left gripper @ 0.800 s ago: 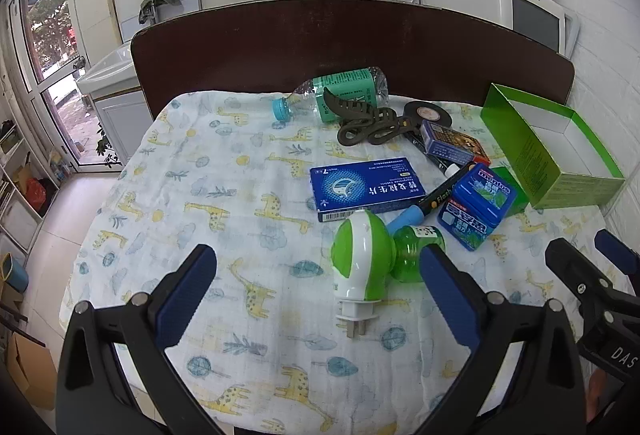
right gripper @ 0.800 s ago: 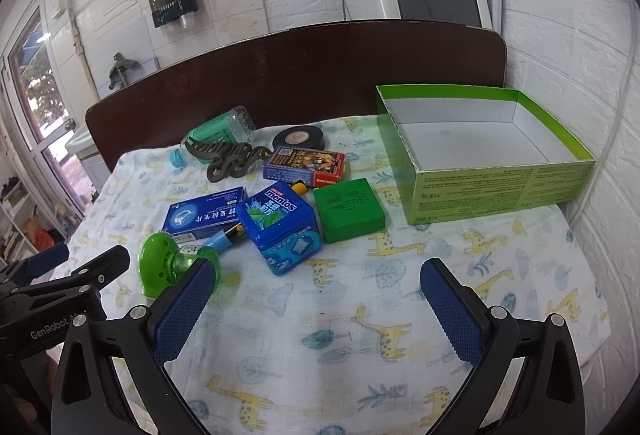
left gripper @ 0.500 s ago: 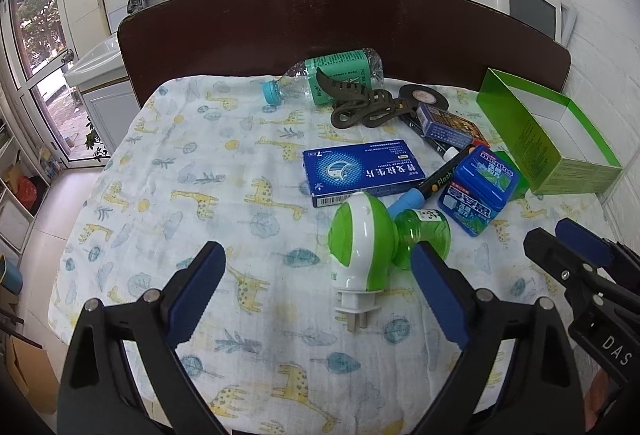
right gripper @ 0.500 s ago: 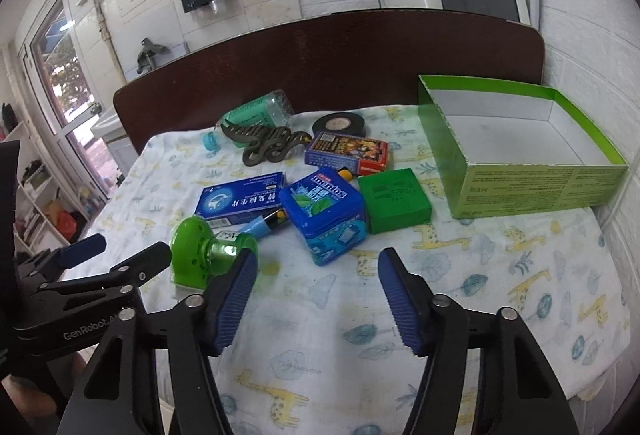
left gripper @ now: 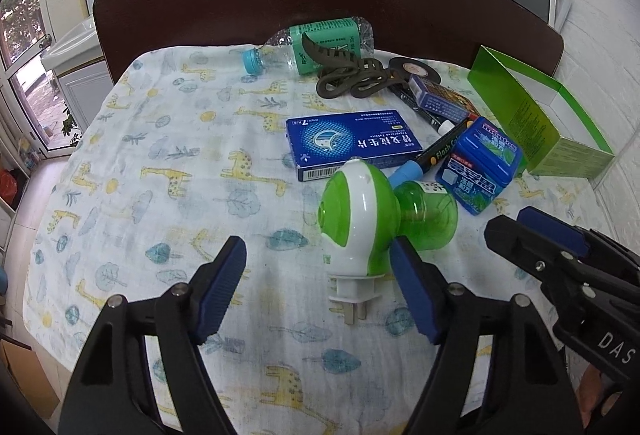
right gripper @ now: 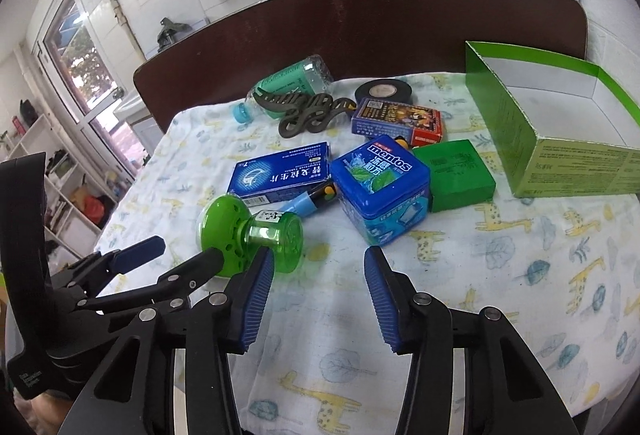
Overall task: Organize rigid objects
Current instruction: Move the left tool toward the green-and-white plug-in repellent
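Landmark: mentos tub (right gripper: 380, 187), on table (right gripper: 520, 275). Just right of tub, touching: flat box (right gripper: 454, 175). Farther right, at table edge: open carton (right gripper: 560, 131). Left of tub: medicine box (right gripper: 280, 175); marker (right gripper: 308, 201) between them. Left and nearer than tub: plug-in vaporizer (right gripper: 248, 229), on its side. Behind tub: card box (right gripper: 400, 117); behind that, tape roll (right gripper: 384, 91). Behind-left of tub: hair clip (right gripper: 312, 111), resting against lying bottle (right gripper: 292, 81).

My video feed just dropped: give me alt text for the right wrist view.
The right gripper, open and empty, hovers over a giraffe-print cloth just short of a blue Mentos tub. The left gripper reaches toward a green plug-in repellent unit; an empty green box stands at right.
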Available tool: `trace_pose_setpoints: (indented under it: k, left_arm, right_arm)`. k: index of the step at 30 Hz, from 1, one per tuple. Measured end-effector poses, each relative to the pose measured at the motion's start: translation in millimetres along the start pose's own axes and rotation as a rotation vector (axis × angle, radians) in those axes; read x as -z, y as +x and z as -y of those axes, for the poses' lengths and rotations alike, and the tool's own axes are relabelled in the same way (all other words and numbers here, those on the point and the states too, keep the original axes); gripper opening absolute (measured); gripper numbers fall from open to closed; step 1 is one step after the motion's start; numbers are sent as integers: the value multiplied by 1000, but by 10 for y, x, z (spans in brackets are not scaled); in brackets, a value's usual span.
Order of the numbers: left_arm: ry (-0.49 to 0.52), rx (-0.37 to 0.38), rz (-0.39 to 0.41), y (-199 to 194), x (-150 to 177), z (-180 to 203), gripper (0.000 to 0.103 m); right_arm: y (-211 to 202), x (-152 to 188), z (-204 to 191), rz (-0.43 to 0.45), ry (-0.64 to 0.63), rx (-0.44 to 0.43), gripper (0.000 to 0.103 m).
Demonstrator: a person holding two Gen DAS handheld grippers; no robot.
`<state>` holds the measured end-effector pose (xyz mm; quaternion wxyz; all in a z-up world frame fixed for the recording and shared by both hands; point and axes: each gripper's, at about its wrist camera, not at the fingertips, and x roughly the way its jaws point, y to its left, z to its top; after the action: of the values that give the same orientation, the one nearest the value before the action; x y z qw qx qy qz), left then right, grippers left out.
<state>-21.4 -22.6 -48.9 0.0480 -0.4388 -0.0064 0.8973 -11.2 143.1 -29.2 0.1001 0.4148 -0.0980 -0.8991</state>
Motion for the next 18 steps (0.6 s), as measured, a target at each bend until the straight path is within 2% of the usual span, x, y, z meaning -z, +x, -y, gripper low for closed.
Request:
trace_pose_setpoints:
  k: [3, 7, 10, 12, 14, 18]
  left_arm:
    - [9, 0, 2, 40, -14, -8, 72]
    - [-18, 42, -17, 114, -28, -68, 70]
    - [-16, 95, -39, 177, -25, -44, 57]
    - [5, 115, -60, 234, -16, -4, 43]
    - [16, 133, -81, 293, -9, 24, 37]
    - [27, 142, -85, 343, -4, 35, 36]
  right_arm:
    - [82, -20, -9, -19, 11, -12, 50]
    - [151, -49, -6, -31, 24, -12, 50]
    - [202, -69, -6, -38, 34, -32, 50]
    - [238, -84, -5, -50, 51, -79, 49]
    - [295, -101, -1, -69, 78, -123, 47]
    - [405, -137, -53, -86, 78, -129, 46]
